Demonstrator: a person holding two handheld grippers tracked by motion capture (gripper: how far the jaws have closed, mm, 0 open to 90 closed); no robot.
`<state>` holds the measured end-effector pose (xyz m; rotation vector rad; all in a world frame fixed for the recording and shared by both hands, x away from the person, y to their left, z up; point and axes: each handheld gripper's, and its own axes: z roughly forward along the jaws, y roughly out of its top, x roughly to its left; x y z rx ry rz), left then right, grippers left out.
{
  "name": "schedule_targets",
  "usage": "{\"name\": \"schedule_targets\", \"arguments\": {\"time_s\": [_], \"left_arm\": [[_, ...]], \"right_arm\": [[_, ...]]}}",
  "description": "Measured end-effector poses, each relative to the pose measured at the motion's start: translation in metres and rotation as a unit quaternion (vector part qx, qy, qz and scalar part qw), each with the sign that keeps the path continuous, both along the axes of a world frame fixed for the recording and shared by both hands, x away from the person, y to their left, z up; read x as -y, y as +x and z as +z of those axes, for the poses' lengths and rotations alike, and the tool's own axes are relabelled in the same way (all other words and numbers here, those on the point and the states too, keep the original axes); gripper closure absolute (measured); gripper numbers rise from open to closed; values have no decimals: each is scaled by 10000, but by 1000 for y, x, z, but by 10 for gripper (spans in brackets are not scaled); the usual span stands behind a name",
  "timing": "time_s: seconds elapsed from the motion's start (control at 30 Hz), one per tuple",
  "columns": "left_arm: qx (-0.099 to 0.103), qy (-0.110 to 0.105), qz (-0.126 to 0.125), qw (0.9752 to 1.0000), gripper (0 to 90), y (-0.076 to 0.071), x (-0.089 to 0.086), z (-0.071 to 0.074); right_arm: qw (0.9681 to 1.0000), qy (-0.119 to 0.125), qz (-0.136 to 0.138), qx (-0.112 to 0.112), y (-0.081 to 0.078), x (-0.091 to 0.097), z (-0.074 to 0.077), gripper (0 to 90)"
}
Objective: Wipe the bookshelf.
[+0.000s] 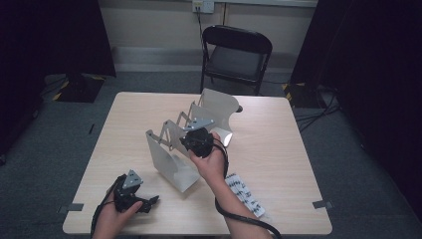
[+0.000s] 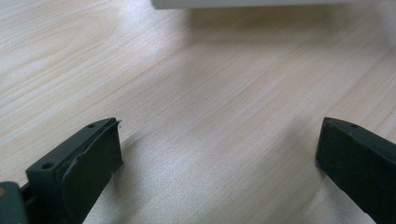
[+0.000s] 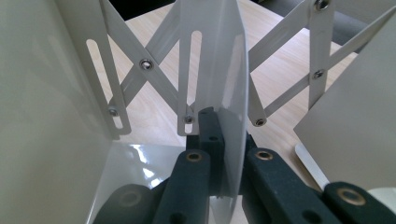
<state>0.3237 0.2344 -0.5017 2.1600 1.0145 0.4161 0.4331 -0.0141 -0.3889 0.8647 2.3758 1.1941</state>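
Your left gripper (image 1: 149, 201) rests low on the near left corner of the table (image 1: 278, 149), held in your left hand (image 1: 112, 219). Its jaws stand spread wide apart, with bare light wood grain between them and nothing touched by either pad. A pale edge of the white rack (image 2: 261, 3) runs along the top of the left gripper view, well apart from the jaws.

At the table's middle stands that white metal expanding file rack (image 1: 171, 154), its upright panels joined by a riveted scissor lattice (image 3: 149, 65) and set diagonally from near left to far right. Your right hand (image 1: 211, 162) holds the right gripper (image 1: 196, 139) above the rack, and its jaws are pressed together on the edge of one middle divider panel (image 3: 229, 93).

To the right of your right forearm, a flat white sheet with dark print (image 1: 245, 195) lies on the table; the writing is too small to read. No brand or label is legible on the rack or either gripper. A black folding chair (image 1: 234, 52) stands beyond the far edge.
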Motion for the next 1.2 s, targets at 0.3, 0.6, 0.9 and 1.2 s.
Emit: {"name": "schedule_targets", "arguments": {"time_s": [0.3,0.6,0.9,1.2], "left_arm": [[2,18,-7,10000,0,0,0,0],[1,25,-7,10000,0,0,0,0],[3,11,0,10000,0,0,0,0],[3,15,-4,10000,0,0,0,0]], "right_arm": [[9997,126,-82,175,-3,9,6,894],[9996,109,-91,227,-5,16,7,893],[9994,147,-126,283,-7,25,6,895],[9994,63,-32,326,-14,24,-9,897]]}}
